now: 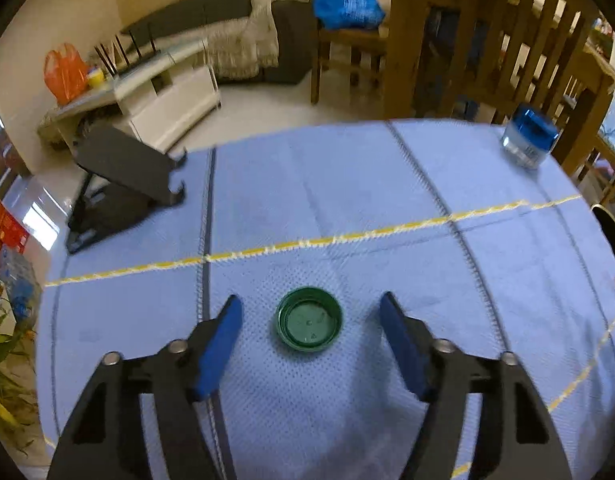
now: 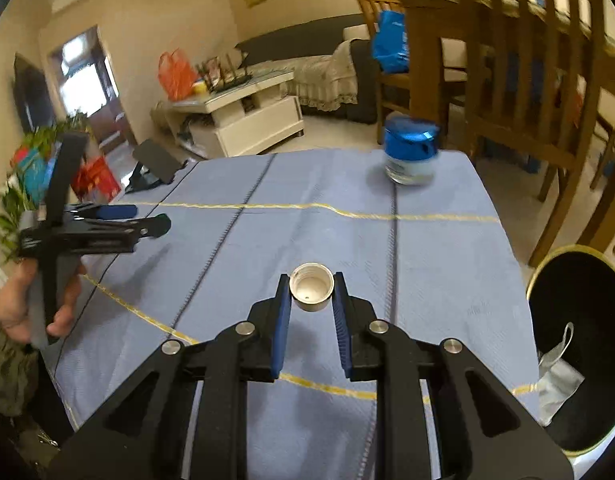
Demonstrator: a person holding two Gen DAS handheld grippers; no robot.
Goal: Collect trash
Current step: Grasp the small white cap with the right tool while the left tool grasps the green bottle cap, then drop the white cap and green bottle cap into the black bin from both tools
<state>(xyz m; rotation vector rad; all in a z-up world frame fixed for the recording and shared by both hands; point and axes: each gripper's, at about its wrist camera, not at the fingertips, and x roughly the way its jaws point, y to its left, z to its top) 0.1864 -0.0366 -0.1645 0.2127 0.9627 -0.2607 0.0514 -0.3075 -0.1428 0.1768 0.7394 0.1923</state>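
A green bottle cap (image 1: 309,319) lies open side up on the blue cloth (image 1: 347,200), between the wide-apart fingers of my open left gripper (image 1: 310,303). My right gripper (image 2: 311,280) is shut on a white bottle cap (image 2: 311,287), held open side up between the tips of its blue pads, above the cloth. The left gripper (image 2: 147,218) also shows at the left of the right wrist view, held in a hand. A black bin (image 2: 579,344) with a gold rim stands off the table's right edge and holds a silver wrapper (image 2: 557,384).
A blue-lidded jar (image 2: 411,152) stands near the table's far right corner; it also shows in the left wrist view (image 1: 527,140). A black folding stand (image 1: 127,176) sits at the table's far left corner. Wooden chairs (image 2: 527,80) stand beyond the table's right side.
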